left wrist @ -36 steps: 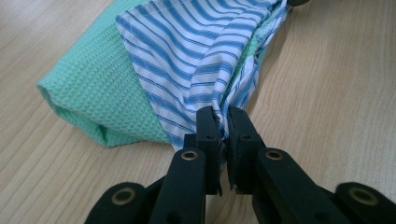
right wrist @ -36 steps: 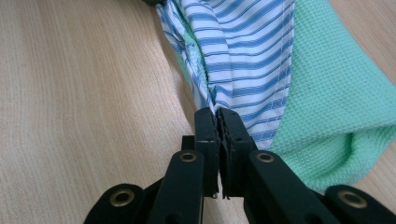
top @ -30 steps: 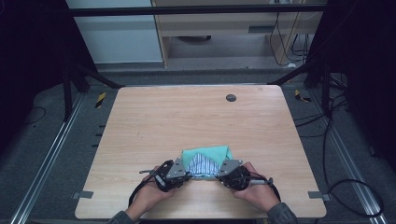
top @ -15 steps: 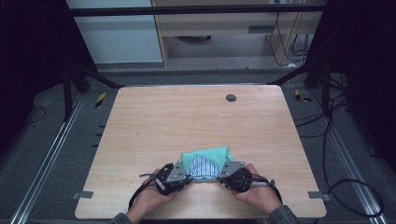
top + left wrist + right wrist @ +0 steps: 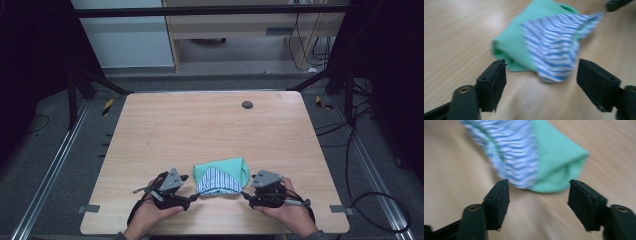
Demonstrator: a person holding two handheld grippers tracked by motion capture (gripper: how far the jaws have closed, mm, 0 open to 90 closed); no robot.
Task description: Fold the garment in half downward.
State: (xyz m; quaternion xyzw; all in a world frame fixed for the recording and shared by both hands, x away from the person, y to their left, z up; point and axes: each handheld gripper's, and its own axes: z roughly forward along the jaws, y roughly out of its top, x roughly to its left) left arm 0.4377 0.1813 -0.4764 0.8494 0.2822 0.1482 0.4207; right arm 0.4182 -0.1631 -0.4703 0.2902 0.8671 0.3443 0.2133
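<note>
A folded cloth, mint green with a blue-and-white striped flap, lies near the table's front edge. My left gripper sits just left of it, jaws open, with the striped corner a little beyond them. My right gripper sits just right of the cloth, also open, facing the green fold and the striped part. Neither gripper holds the cloth. The left gripper and right gripper have bare tabletop between their pads.
The wooden table has a small dark round disc near its far edge. Metal frame rails and cables run along the floor on both sides. A hand holds each gripper at the table's front edge.
Both grippers have drawn slightly apart from the cloth and stand open; the cloth lies released on the table, its shape hardly changed.
</note>
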